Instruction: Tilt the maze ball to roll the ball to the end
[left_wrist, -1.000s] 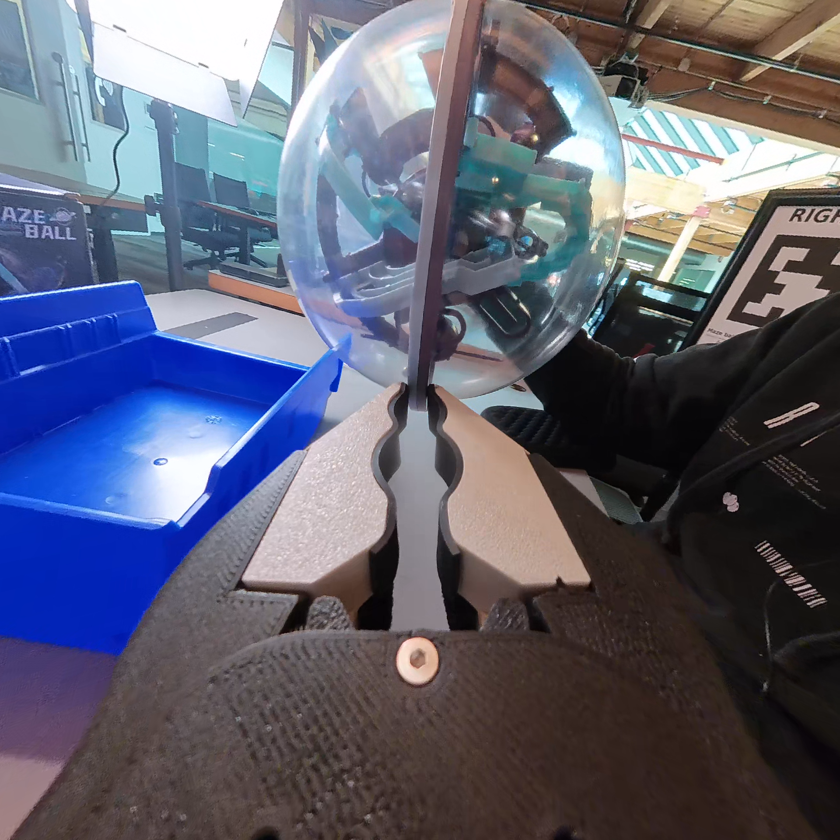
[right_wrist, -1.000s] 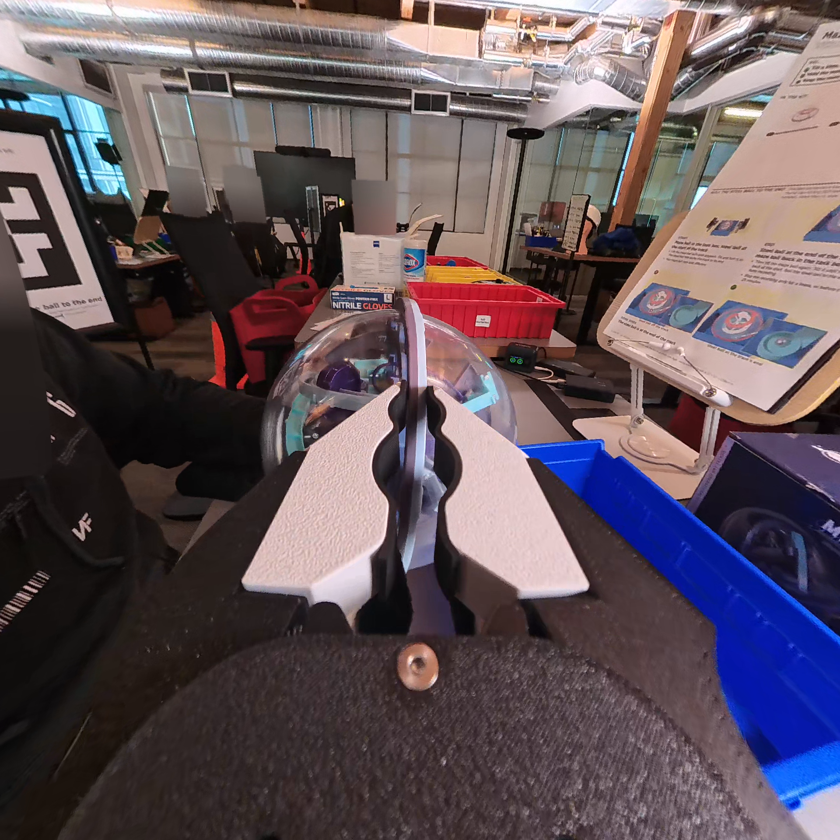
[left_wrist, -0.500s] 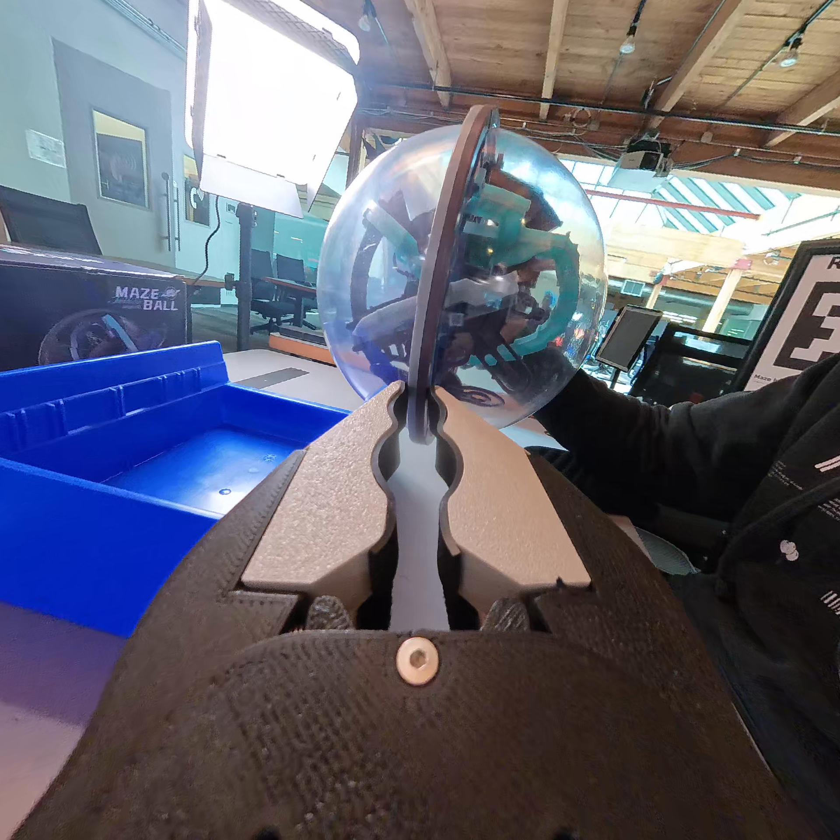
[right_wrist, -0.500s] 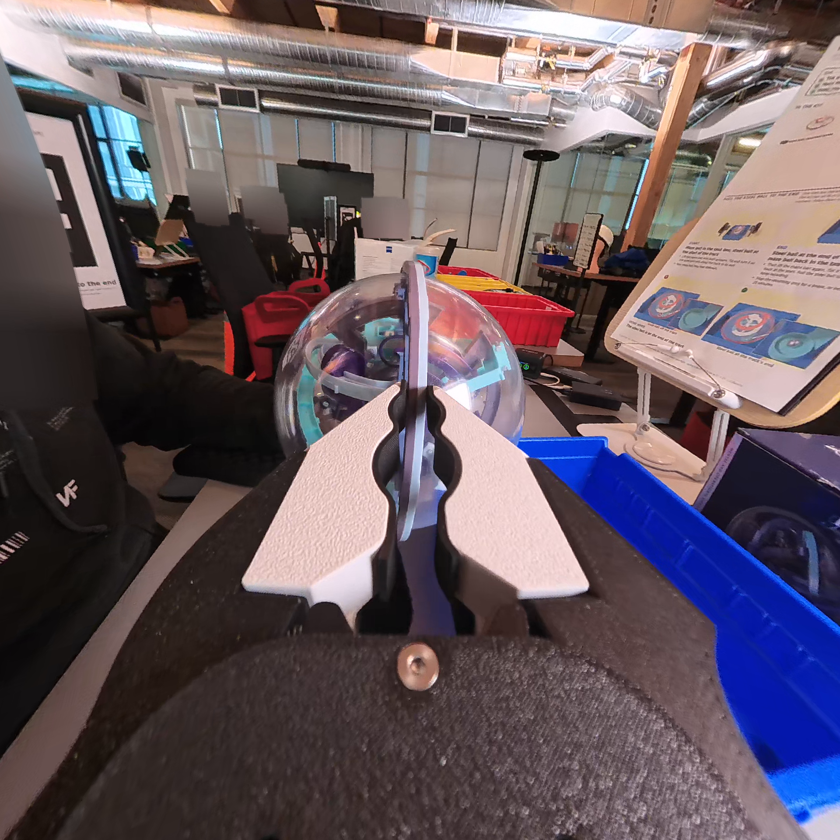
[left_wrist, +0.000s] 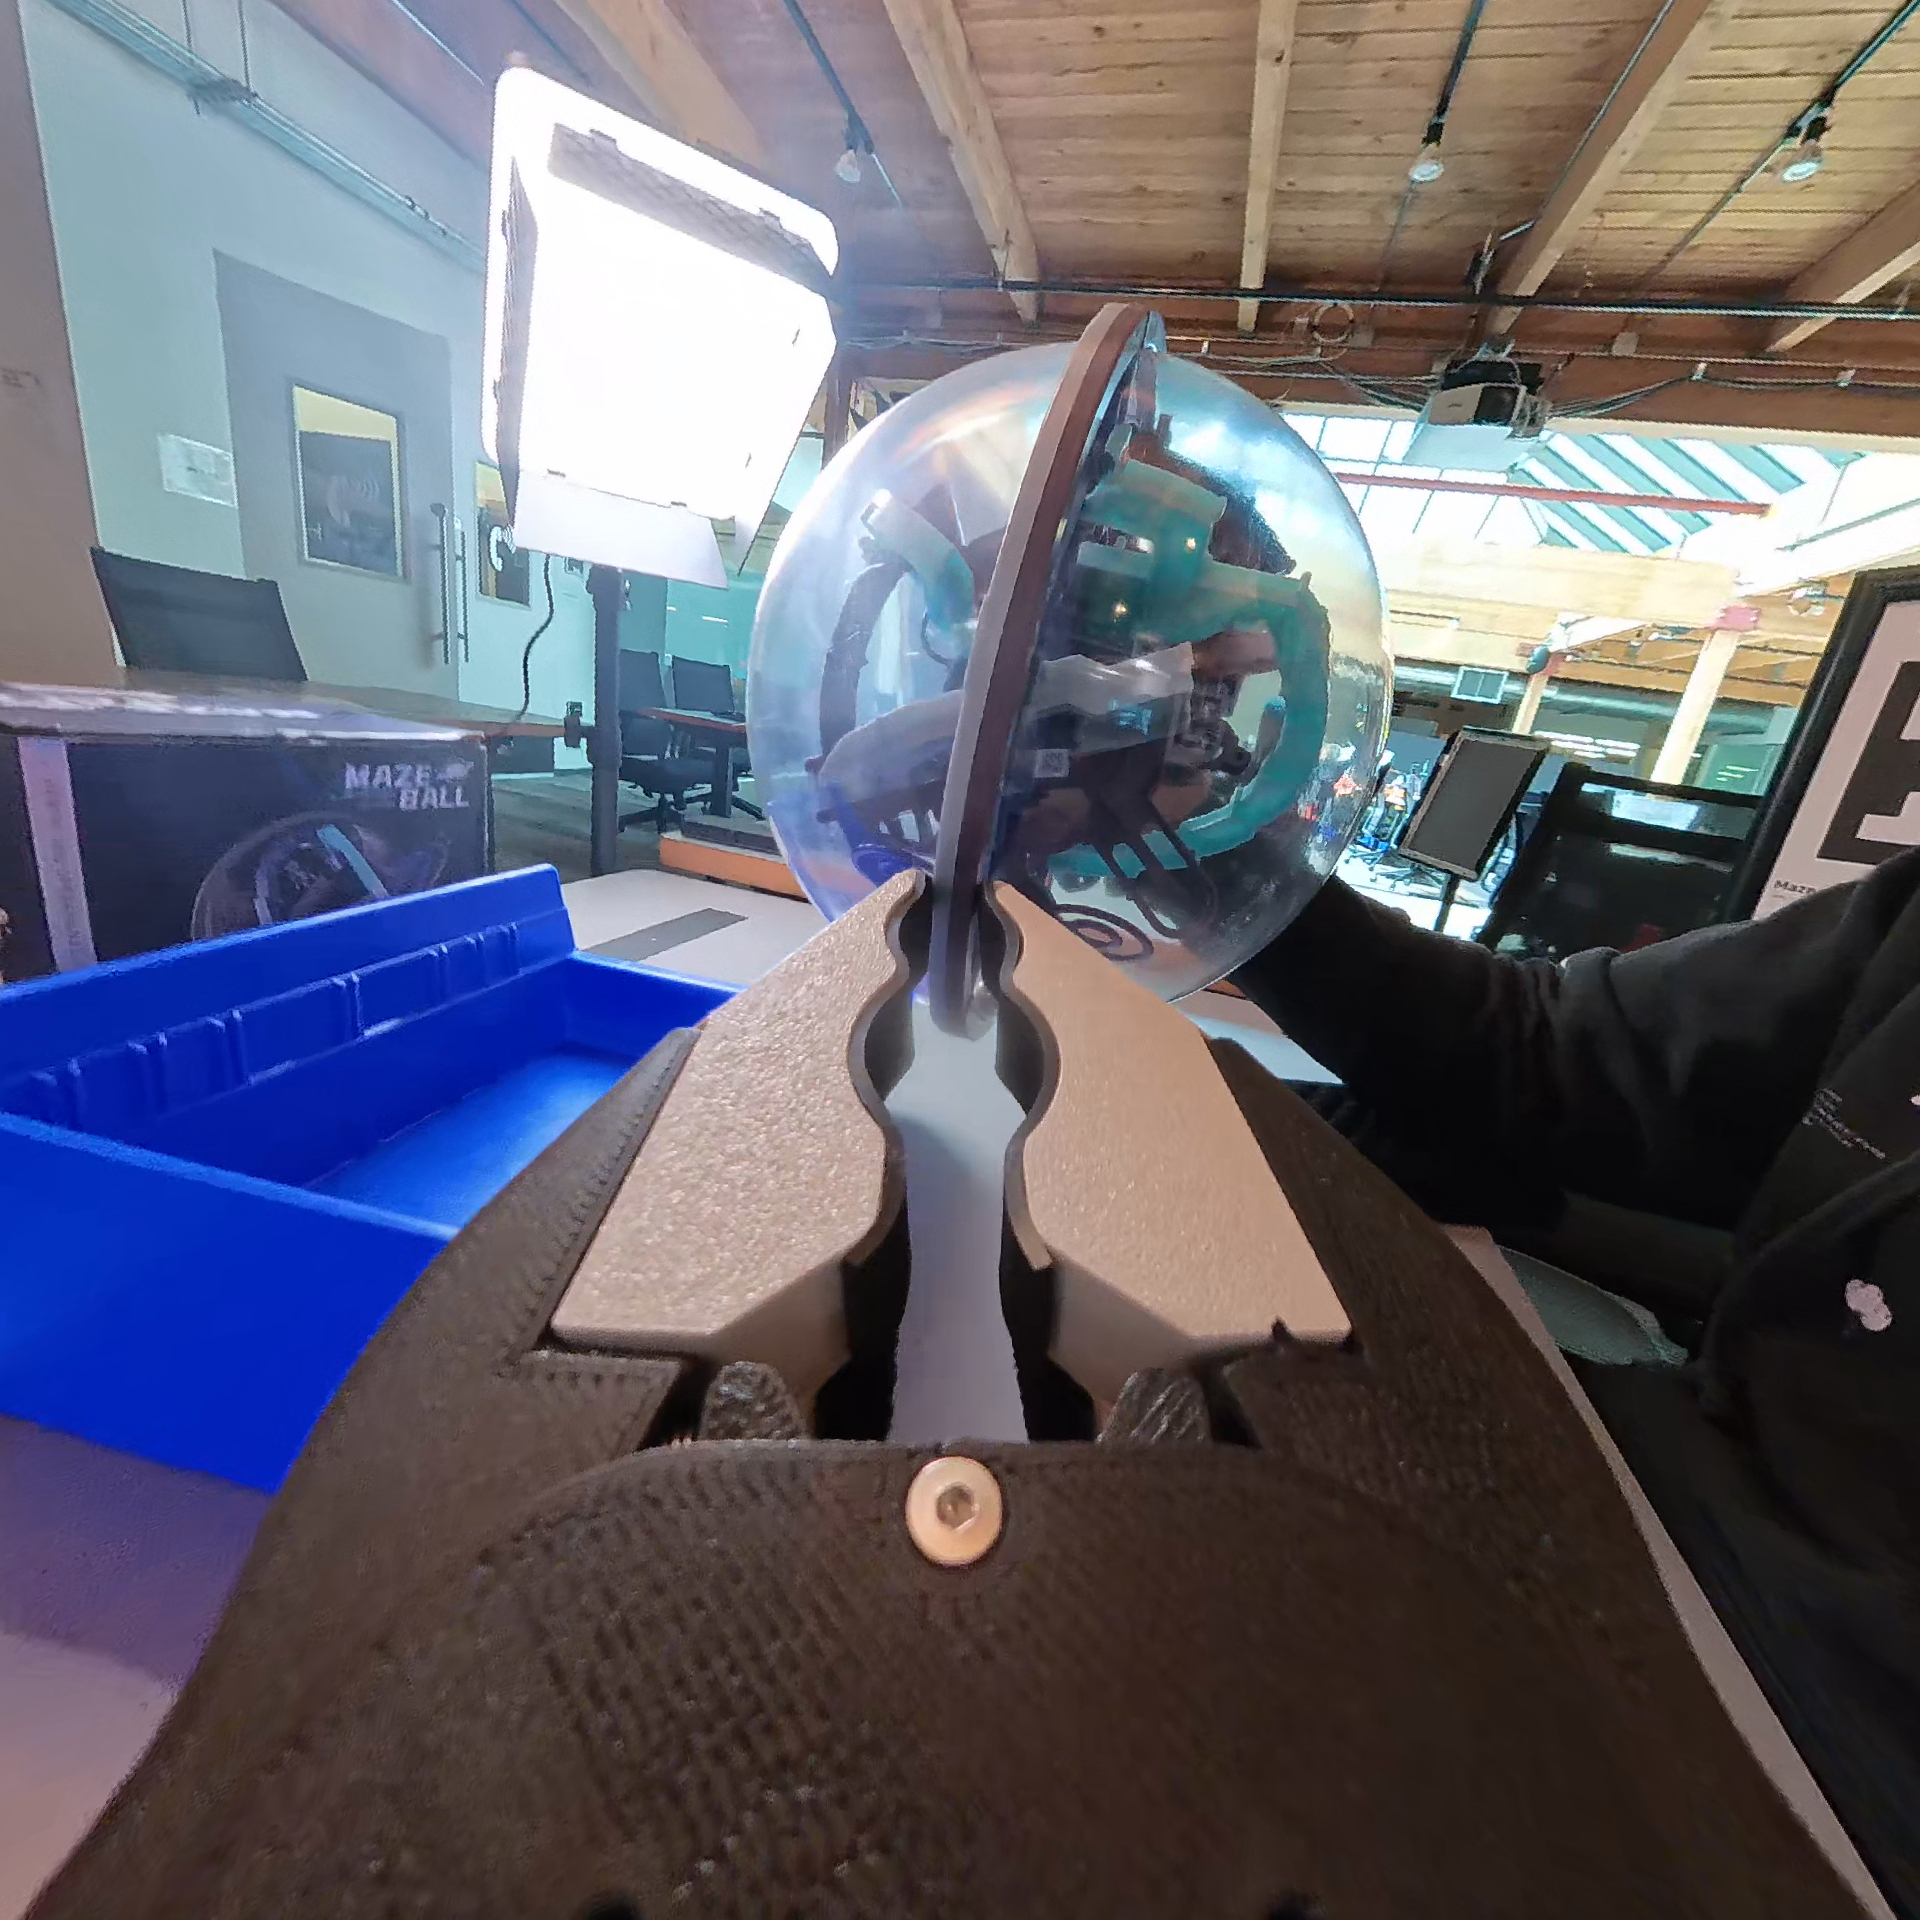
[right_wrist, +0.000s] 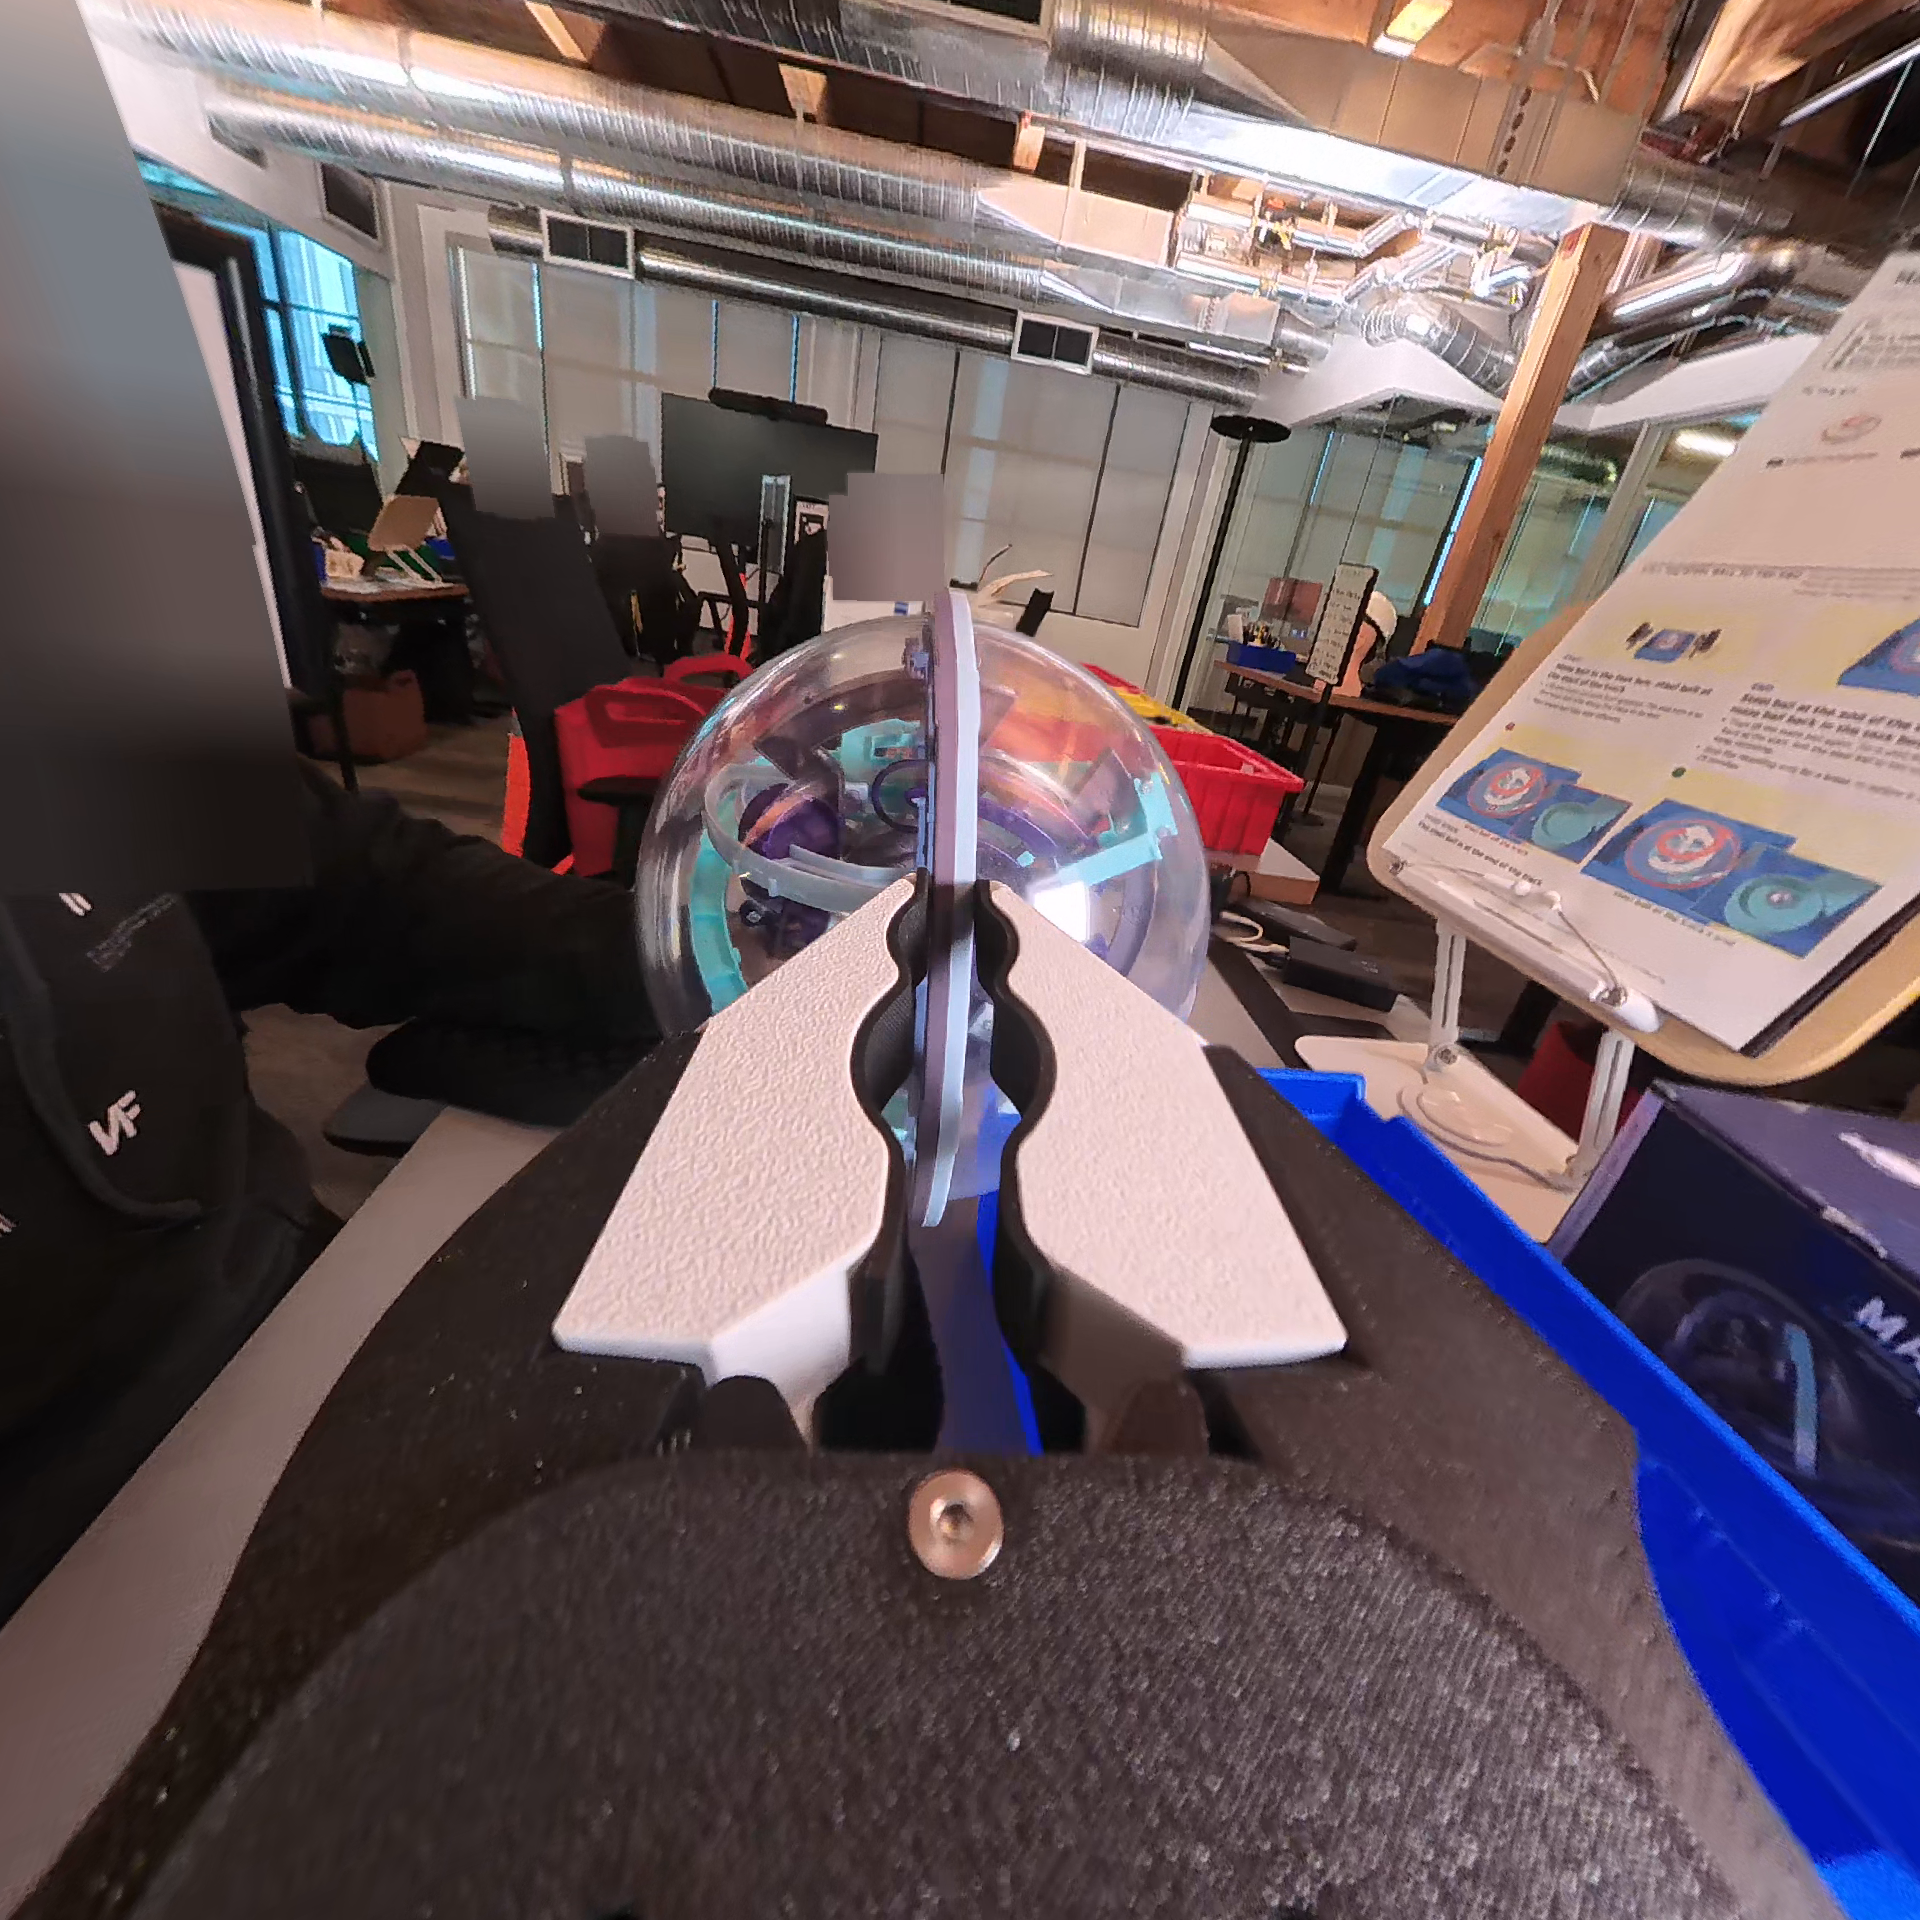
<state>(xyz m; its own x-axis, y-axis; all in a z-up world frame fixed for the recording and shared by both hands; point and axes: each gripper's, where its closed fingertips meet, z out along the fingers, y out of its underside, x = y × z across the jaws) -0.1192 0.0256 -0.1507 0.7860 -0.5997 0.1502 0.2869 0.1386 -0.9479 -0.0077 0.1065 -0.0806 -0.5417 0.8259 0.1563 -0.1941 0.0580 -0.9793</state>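
Observation:
The maze ball (left_wrist: 1143, 686) is a clear sphere with teal, purple and grey tracks inside and a flat ring around its middle. My left gripper (left_wrist: 958, 914) is shut on the ring's lower edge, and the ring leans to the right above it. My right gripper (right_wrist: 945, 904) is shut on the ring from the opposite side, with the maze ball (right_wrist: 831, 821) held in the air above the table. The small rolling ball inside cannot be made out.
A blue bin (left_wrist: 260, 1091) lies on the table left of the left gripper, and it shows at the right in the right wrist view (right_wrist: 1714, 1475). A dark product box (left_wrist: 208, 821) stands behind it. An instruction board on a stand (right_wrist: 1683, 831) is at the right. A person's dark sleeve (left_wrist: 1558, 1039) is close by.
The maze ball has moved farther from the left camera and its ring has tilted to the right. In the right wrist view it has risen. Both grippers have stayed shut on the ring.

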